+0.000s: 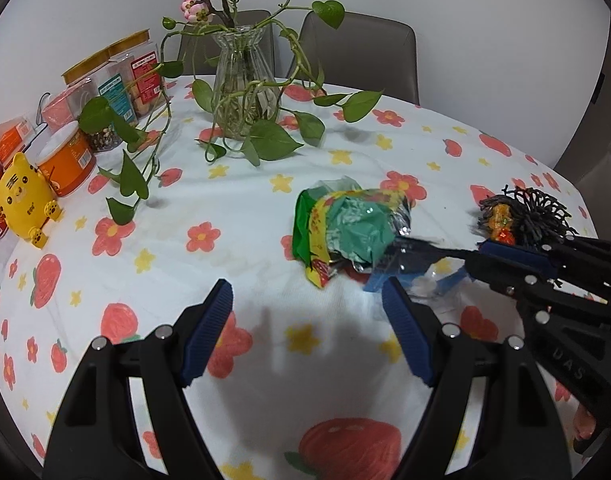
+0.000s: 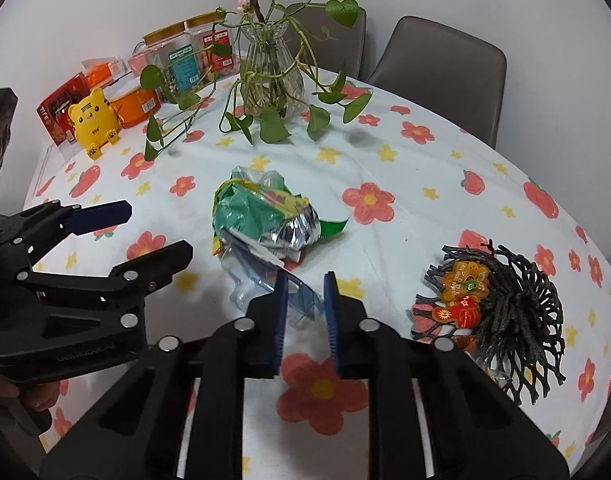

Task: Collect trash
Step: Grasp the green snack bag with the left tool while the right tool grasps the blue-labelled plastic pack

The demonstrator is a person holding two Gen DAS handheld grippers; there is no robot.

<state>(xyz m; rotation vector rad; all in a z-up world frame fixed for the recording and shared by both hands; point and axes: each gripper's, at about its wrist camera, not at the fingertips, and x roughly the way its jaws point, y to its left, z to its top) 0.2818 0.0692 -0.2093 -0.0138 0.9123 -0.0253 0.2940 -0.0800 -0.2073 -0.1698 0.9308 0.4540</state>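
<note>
A crumpled pile of green, yellow and silver wrappers [image 1: 345, 228] [image 2: 261, 216] lies mid-table, with a clear plastic piece [image 2: 273, 284] trailing toward me. My right gripper [image 2: 305, 280] has its jaws narrowed around the near end of that clear plastic; in the left wrist view it [image 1: 409, 252] reaches in from the right. My left gripper [image 1: 305, 296] is open and empty, just short of the pile; it also shows in the right wrist view [image 2: 153, 228]. A black foam net with orange stickers [image 1: 521, 216] [image 2: 497, 304] lies to the right.
A glass vase [image 1: 241, 80] [image 2: 271, 68] with trailing vines stands behind the pile. Jars, boxes and an orange tub [image 1: 67, 160] line the far left, with a yellow tiger figure [image 1: 21, 196] [image 2: 93, 120]. Grey chairs [image 2: 437, 68] stand behind the floral-clothed table [image 1: 241, 248].
</note>
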